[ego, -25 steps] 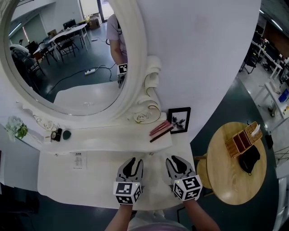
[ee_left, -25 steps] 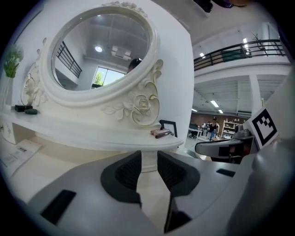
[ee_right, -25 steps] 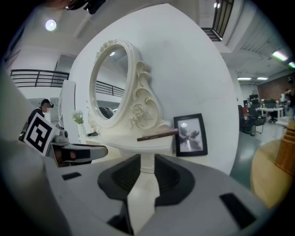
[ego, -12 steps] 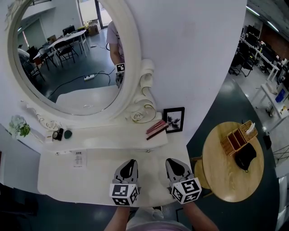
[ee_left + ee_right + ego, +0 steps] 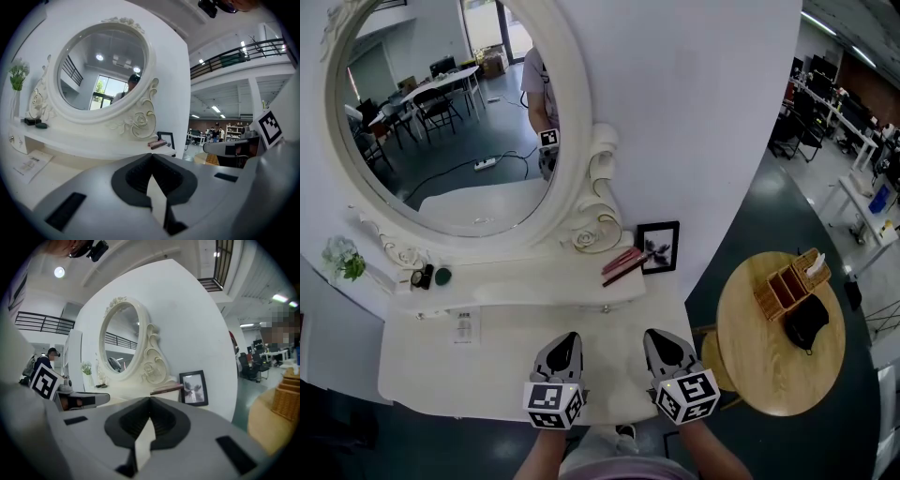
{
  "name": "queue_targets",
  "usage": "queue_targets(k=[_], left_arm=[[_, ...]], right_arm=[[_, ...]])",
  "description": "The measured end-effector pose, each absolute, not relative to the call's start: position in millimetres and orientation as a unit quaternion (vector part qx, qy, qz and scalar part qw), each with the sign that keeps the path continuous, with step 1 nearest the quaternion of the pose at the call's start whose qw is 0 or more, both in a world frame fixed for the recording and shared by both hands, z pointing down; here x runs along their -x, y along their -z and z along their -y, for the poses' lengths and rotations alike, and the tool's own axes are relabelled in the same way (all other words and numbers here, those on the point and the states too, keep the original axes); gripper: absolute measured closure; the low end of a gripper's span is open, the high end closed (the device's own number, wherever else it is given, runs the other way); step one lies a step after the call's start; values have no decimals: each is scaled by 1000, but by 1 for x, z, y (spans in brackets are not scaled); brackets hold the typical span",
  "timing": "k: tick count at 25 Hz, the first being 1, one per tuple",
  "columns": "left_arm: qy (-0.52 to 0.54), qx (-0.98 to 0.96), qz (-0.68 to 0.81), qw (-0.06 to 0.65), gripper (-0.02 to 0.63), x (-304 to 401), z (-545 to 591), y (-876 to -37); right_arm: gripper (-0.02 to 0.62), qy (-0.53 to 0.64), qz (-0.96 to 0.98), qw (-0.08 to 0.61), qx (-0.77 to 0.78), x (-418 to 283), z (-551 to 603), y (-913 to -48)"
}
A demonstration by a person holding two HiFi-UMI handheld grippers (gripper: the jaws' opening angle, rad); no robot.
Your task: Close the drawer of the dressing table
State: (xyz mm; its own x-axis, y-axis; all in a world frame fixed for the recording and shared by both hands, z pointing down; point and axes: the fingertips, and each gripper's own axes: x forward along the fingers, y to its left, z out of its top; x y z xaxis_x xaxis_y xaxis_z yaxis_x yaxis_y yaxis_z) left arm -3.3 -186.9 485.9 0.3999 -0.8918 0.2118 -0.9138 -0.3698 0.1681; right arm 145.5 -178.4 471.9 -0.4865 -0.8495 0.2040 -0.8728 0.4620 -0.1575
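Note:
The white dressing table stands against the wall under its oval mirror. Its raised back shelf has small knobs on its front. No open drawer front shows from above. My left gripper and right gripper hover side by side over the tabletop's near edge, pointing at the wall. Both have just been closing, and their jaws now meet with nothing between them. In the gripper views the left gripper and the right gripper each look along the tabletop at the mirror.
On the shelf are a black picture frame, pink sticks, small dark jars and flowers. A leaflet lies on the tabletop. A round wooden table at the right holds a wooden organiser.
Both grippers' jaws went from partly open to shut. Both hands rose slightly and drew back toward the near edge of the table.

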Motion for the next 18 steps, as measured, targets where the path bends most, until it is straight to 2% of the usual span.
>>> queue_targets(k=[18], left_arm=[[-39, -830, 542, 127, 604, 2, 181, -477]], right_arm=[[592, -110, 852, 46, -510, -148, 172, -458]])
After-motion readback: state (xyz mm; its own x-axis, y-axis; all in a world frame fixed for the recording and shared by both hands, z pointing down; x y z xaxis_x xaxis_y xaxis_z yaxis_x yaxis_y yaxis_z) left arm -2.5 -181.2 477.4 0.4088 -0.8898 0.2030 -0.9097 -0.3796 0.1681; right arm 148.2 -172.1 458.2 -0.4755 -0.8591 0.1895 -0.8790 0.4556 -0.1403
